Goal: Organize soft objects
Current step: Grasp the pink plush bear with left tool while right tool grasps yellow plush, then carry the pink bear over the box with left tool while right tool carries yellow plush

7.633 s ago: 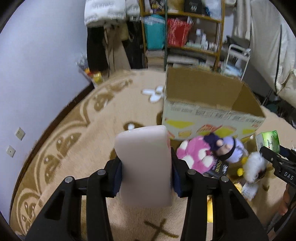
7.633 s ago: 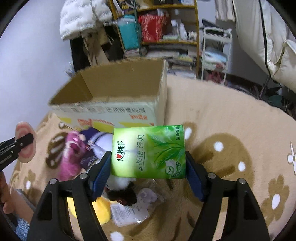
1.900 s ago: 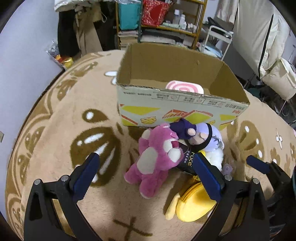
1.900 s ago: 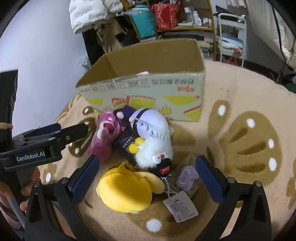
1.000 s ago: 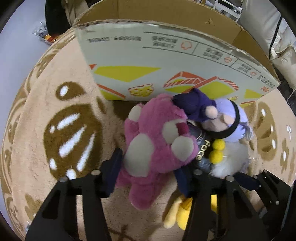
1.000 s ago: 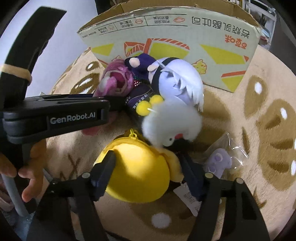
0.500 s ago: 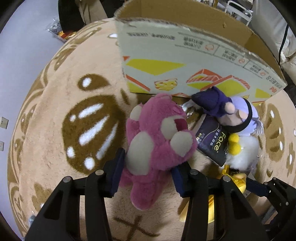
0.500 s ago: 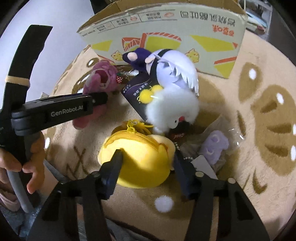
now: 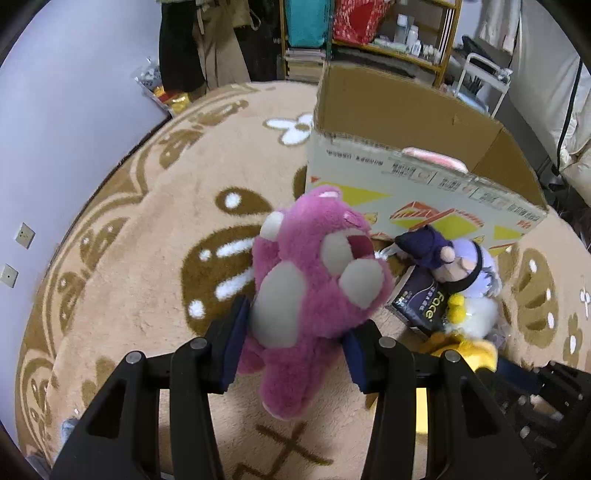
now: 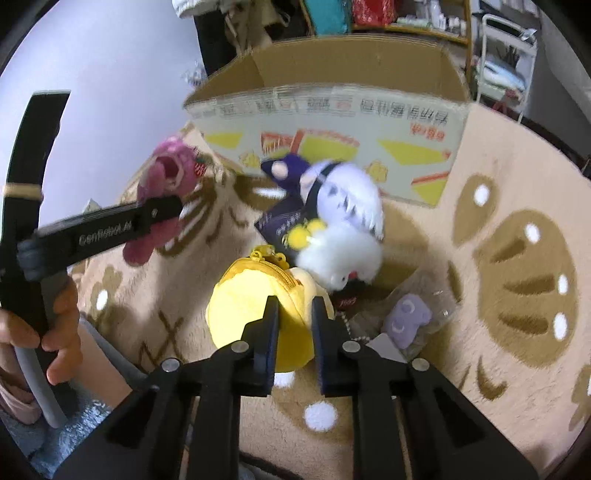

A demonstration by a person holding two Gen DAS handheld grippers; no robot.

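Observation:
My left gripper [image 9: 295, 332] is shut on a magenta plush bear [image 9: 314, 295] and holds it above the rug, in front of the open cardboard box [image 9: 406, 177]. The bear also shows in the right wrist view [image 10: 166, 184], with the left gripper [image 10: 110, 225] around it. My right gripper [image 10: 293, 325] is shut on a yellow plush pouch [image 10: 251, 302] on the rug. A purple-hatted doll [image 10: 332, 192], a white fluffy toy [image 10: 340, 254] and a dark packet [image 9: 421, 306] lie in a heap in front of the box. A pink item [image 9: 432, 157] sits inside the box.
A small lilac toy in a clear bag [image 10: 406, 321] lies right of the pouch. The beige patterned rug [image 9: 129, 277] spreads around. Shelves [image 9: 369, 29] and hanging clothes stand behind the box. A white wall [image 9: 55, 110] runs along the left.
My left gripper has lifted the magenta bear up off the rug and away from the heap. My right gripper has closed tighter on the yellow pouch.

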